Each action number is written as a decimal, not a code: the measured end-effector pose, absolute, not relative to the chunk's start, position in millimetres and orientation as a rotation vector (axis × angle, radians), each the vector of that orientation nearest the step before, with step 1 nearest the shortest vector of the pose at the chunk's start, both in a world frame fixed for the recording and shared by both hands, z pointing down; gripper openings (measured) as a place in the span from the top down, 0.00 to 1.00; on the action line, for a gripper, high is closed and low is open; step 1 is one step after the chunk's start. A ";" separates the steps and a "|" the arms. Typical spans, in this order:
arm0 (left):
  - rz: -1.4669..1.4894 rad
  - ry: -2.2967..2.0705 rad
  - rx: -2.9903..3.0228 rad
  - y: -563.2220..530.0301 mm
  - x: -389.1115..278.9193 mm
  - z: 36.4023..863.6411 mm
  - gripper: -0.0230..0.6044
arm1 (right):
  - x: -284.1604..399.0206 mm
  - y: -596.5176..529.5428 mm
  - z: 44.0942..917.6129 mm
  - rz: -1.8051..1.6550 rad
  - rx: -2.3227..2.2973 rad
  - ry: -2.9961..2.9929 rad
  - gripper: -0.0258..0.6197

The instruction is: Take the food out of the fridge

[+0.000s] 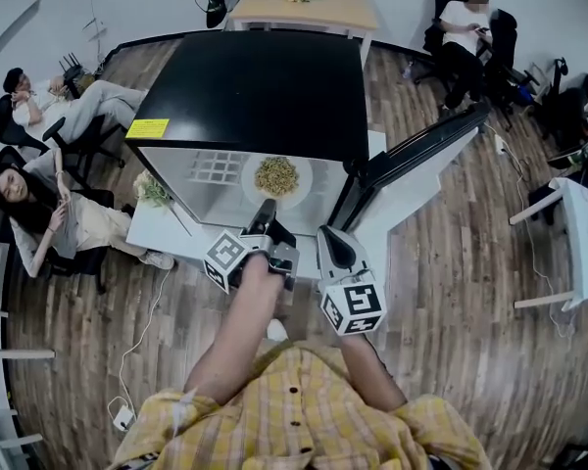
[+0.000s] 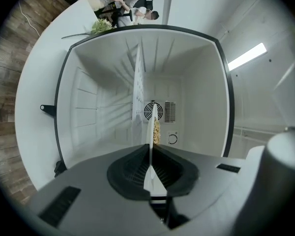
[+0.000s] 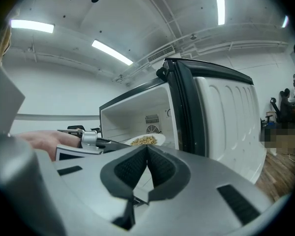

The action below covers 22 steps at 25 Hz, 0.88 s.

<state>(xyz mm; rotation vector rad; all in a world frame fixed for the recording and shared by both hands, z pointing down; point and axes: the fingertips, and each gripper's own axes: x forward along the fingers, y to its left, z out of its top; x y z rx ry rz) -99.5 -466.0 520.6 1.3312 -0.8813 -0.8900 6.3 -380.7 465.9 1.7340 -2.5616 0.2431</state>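
A small fridge (image 1: pixel 255 86) with a black top stands on a white table, its door (image 1: pixel 421 150) swung wide to the right. Inside it is a white plate (image 1: pixel 276 176) heaped with pale brown food. My left gripper (image 1: pixel 267 207) reaches into the opening and is shut on the plate's near rim. In the left gripper view the plate (image 2: pixel 150 146) shows edge-on between the pads, with the food (image 2: pixel 157 131) beyond them. My right gripper (image 1: pixel 330 238) hangs just outside the opening beside the door, shut with nothing in it. The right gripper view shows the plate (image 3: pixel 146 140) and the door (image 3: pixel 221 117).
The white table (image 1: pixel 162 233) juts out left of the fridge and bears a bunch of greens (image 1: pixel 149 189). Two people (image 1: pixel 39 204) sit at the left and another person (image 1: pixel 463 37) at the back right. A wooden table (image 1: pixel 304 3) stands behind the fridge, a white desk (image 1: pixel 578 233) at the right.
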 end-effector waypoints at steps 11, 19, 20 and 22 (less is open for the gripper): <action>-0.960 -0.911 1.333 -415.0 -111.9 497.1 0.93 | -4.6 -366.0 459.1 0.207 1.662 -2.604 0.95; -1.021 -0.922 1.343 -383.7 -108.8 477.2 0.93 | -2.8 -356.3 450.4 0.173 1.625 -2.639 0.95; -1.029 -0.934 1.342 -380.2 -109.6 476.0 0.93 | -2.1 -354.9 449.3 0.168 1.624 -2.643 0.95; -1.042 -0.941 1.343 -374.1 -109.4 473.0 0.93 | -1.0 -352.2 447.6 0.162 1.619 -2.654 0.95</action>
